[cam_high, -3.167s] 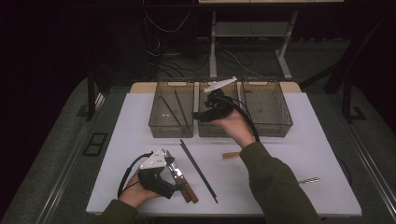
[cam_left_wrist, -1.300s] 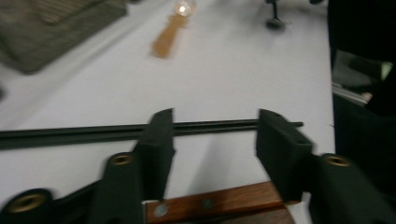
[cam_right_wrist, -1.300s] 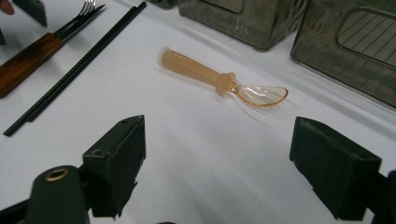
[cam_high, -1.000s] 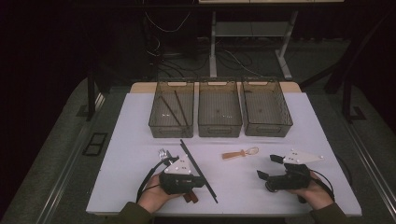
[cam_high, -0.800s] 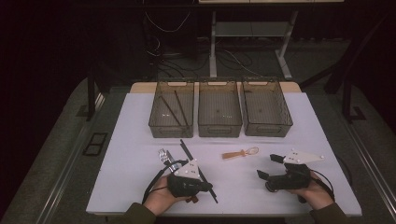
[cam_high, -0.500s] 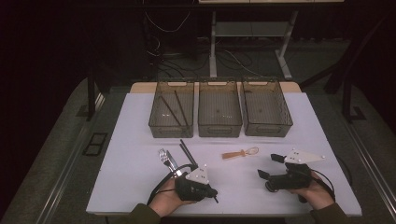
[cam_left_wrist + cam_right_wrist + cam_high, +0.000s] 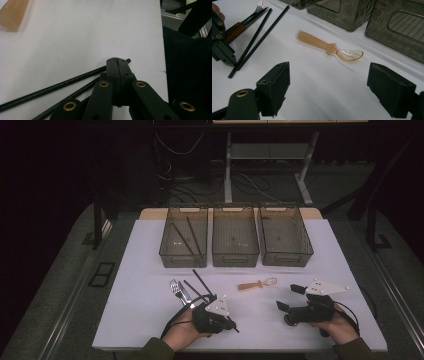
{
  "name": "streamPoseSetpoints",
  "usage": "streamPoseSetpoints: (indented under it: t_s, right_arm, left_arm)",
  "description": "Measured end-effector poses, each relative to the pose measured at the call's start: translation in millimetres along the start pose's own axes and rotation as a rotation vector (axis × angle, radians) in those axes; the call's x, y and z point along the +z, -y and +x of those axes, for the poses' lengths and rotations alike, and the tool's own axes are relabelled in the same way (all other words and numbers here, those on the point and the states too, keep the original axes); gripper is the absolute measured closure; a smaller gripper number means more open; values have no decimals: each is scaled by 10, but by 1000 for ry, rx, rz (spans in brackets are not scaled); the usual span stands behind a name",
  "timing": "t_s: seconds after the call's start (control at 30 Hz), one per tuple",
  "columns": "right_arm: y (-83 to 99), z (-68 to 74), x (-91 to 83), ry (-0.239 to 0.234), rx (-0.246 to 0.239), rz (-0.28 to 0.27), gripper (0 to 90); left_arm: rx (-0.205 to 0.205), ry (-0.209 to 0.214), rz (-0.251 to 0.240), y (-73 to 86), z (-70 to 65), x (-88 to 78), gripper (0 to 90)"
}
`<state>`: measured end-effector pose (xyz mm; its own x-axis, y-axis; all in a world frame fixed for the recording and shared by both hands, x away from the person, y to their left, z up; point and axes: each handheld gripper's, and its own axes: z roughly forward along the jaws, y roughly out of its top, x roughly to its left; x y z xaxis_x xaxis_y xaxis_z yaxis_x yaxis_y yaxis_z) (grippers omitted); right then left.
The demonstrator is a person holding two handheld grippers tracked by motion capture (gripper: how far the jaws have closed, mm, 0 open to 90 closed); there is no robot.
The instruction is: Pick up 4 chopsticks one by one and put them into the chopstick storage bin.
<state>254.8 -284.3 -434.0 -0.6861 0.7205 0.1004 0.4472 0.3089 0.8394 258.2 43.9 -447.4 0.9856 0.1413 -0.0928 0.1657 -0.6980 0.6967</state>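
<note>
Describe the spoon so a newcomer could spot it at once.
On the white table, look in front of the middle bin. The spoon lies there alone, between the two hands. It is translucent orange plastic, unlike the black chopsticks and metal fork to its left.

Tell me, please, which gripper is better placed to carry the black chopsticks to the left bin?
Left, probably: the left gripper is already shut on the black chopsticks, and the left bin lies on its side. The right gripper stands open by the spoon.
</note>
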Motion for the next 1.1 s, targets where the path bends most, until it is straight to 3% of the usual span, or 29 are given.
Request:
streamPoseSetpoints:
  t_s: [0.63,0.83,0.87,0.93,1.1]
  right_arm:
    - [-3,-5,-13,1,3,-7,187]
    - [-3,-8,-15,1,3,-7,187]
    - [-3,-8,-16,0,3,-7,187]
    - [-3,-9,-16,1,3,-7,187]
    - [-3,-13,-19,2,4,-9,187]
  left_arm:
    - [25,-20,15,-149,136,113,892]
    - [5,-29,9,-188,158,156,892]
    - [27,-34,17,-202,181,156,892]
    - [6,-31,13,-214,181,176,892]
    - [24,-43,9,-259,247,214,892]
